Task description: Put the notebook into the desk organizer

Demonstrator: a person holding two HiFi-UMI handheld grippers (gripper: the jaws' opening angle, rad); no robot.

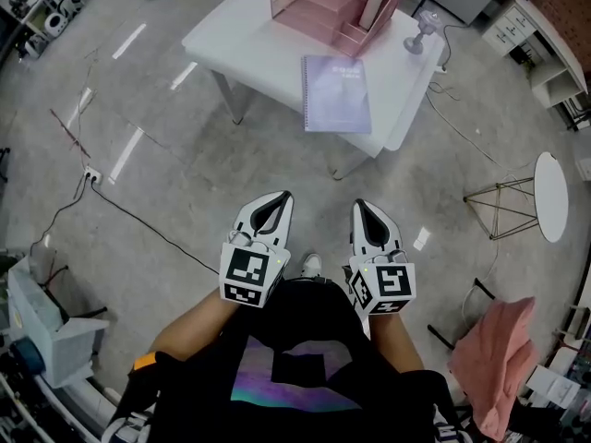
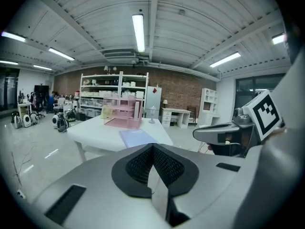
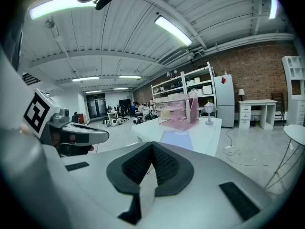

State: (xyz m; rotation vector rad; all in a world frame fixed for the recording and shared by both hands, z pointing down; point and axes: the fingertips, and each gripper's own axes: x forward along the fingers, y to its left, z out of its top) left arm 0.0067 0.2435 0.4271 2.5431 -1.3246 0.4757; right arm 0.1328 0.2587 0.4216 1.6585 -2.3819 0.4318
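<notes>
A lavender spiral notebook (image 1: pixel 336 93) lies flat near the front edge of a white table (image 1: pixel 249 49). Behind it stands a pink desk organizer (image 1: pixel 332 5) with shelves and an upright slot. I hold both grippers close to my body, well short of the table. My left gripper (image 1: pixel 274 200) is shut with nothing in it, and my right gripper (image 1: pixel 365 207) is shut and empty too. In the left gripper view the notebook (image 2: pixel 137 138) and organizer (image 2: pixel 125 114) sit far ahead; the right gripper view shows the notebook (image 3: pixel 175 138) and organizer (image 3: pixel 180 112) likewise.
A small lamp (image 1: pixel 422 31) stands at the table's right end with a cable trailing to the floor. A round white side table (image 1: pixel 550 195) on wire legs is at the right. A pink cloth (image 1: pixel 499 358) hangs at lower right. Cables and a power strip (image 1: pixel 91 175) lie left.
</notes>
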